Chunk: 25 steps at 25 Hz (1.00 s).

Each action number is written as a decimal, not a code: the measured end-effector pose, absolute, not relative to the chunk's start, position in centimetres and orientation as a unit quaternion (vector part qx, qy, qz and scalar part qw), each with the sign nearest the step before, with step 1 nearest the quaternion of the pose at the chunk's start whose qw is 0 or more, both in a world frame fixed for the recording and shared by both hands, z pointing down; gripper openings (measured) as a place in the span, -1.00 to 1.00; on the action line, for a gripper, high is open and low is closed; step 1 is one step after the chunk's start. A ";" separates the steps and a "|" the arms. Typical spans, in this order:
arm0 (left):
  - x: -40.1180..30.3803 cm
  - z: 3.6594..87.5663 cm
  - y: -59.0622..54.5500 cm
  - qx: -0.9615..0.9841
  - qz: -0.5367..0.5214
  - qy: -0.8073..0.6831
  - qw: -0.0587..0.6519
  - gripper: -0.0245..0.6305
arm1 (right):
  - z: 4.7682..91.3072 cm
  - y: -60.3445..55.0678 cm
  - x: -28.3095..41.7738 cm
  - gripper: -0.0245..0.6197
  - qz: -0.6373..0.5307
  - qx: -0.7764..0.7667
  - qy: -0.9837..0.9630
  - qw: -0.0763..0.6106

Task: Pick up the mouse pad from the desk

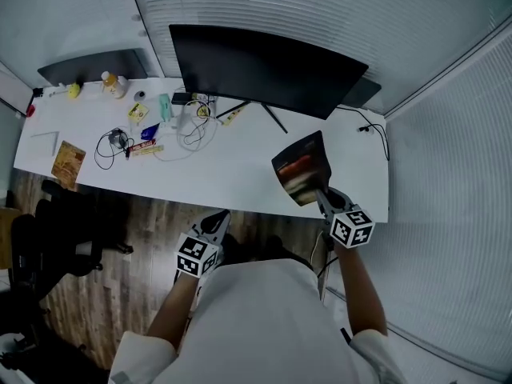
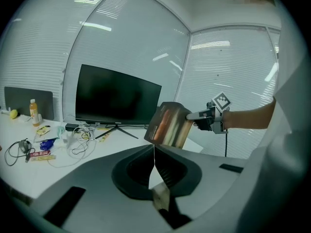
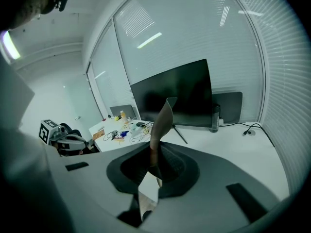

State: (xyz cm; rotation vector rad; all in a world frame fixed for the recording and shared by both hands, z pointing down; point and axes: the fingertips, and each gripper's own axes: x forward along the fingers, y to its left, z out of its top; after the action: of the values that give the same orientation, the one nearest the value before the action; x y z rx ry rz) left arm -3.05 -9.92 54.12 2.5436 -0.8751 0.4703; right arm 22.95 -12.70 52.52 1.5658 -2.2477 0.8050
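Observation:
The mouse pad (image 1: 301,166) is a dark, flexible sheet with a reddish print, and it hangs in the air above the right end of the white desk (image 1: 240,178). My right gripper (image 1: 321,195) is shut on its near edge. In the right gripper view the pad (image 3: 162,123) rises edge-on from between the closed jaws. The left gripper view shows the pad (image 2: 170,124) held up by the right gripper (image 2: 194,115). My left gripper (image 1: 219,219) hovers off the desk's front edge, over the floor. Its jaws meet with nothing between them (image 2: 154,149).
A wide black monitor (image 1: 264,70) stands at the back of the desk. Left of it lie tangled cables (image 1: 192,126), a bottle (image 1: 112,84), small packets and a brown booklet (image 1: 68,162). A black office chair (image 1: 56,238) stands on the wood floor at the left.

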 end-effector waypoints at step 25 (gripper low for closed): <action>4.3 48.2 -10.5 0.917 0.132 -0.330 0.179 -0.87 | 44.2 -9.4 32.6 -0.78 0.229 0.580 -0.781 0.043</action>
State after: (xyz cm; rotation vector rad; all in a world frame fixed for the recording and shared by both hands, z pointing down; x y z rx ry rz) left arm 4.33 -10.47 48.17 2.5936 -0.9342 0.3721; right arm 32.62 -9.41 44.25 1.7734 -2.3884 0.7020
